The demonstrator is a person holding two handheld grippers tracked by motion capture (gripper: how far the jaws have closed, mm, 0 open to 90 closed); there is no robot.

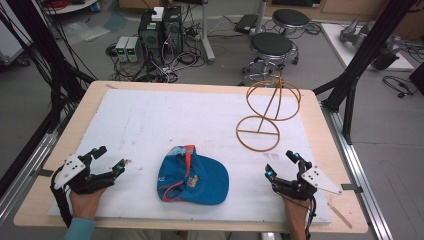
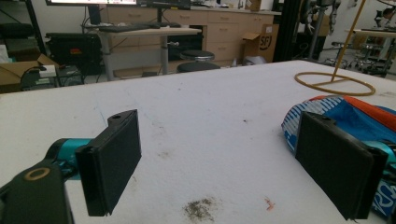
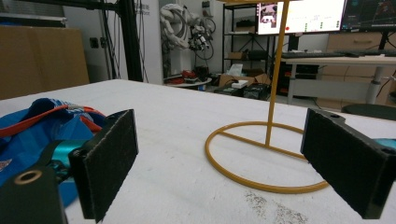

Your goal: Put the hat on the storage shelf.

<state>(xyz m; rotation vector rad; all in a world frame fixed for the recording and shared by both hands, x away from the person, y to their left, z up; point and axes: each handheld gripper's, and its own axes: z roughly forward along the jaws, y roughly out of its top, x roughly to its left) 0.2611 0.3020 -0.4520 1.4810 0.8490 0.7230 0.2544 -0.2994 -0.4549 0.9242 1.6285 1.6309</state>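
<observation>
Cap (image 1: pixel 193 175) between two open tools, near the bench's (image 1: pixel 310 105) front edge.
Left tool (image 1: pixel 109 159) and right tool (image 1: pixel 281 164) hold nothing; stand (image 1: pixel 267 112) sits far right, open mat elsewhere.

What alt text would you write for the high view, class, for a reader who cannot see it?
A blue cap lies on a white-topped table between two open handheld grippers, left gripper and right gripper. A yellow wire hat stand stands behind, toward the right.
</observation>
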